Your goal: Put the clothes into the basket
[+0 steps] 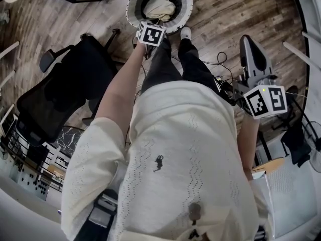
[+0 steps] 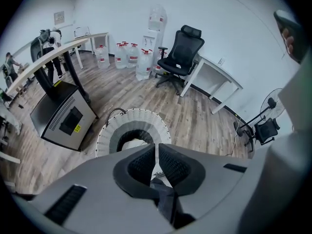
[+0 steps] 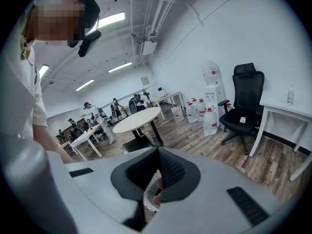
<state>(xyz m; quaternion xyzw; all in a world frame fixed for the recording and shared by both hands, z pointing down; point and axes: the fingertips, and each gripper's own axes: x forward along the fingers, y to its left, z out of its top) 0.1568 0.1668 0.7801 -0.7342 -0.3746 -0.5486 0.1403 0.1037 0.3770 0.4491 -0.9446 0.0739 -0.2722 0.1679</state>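
Observation:
A round white basket (image 1: 184, 4) stands on the wooden floor in front of the person's feet, with a cream cloth (image 1: 160, 6) lying inside it. My left gripper (image 2: 156, 147) hangs just above the basket's near rim (image 2: 109, 130), pointing steeply down, its jaws shut with nothing between the pads. The cream cloth (image 2: 132, 143) shows below them. Its marker cube (image 1: 151, 33) sits at the end of the outstretched left arm. My right gripper (image 3: 158, 152) is held off to the person's right side, away from the basket, jaws shut and empty. Its marker cube (image 1: 266, 100) is by the hip.
A black office chair (image 1: 65, 89) stands to the left and a grey machine (image 1: 253, 59) with cables to the right. Beyond the basket are a grey box (image 2: 63, 116), water bottles (image 2: 129, 55), another chair (image 2: 180, 52) and a white desk (image 2: 219, 79).

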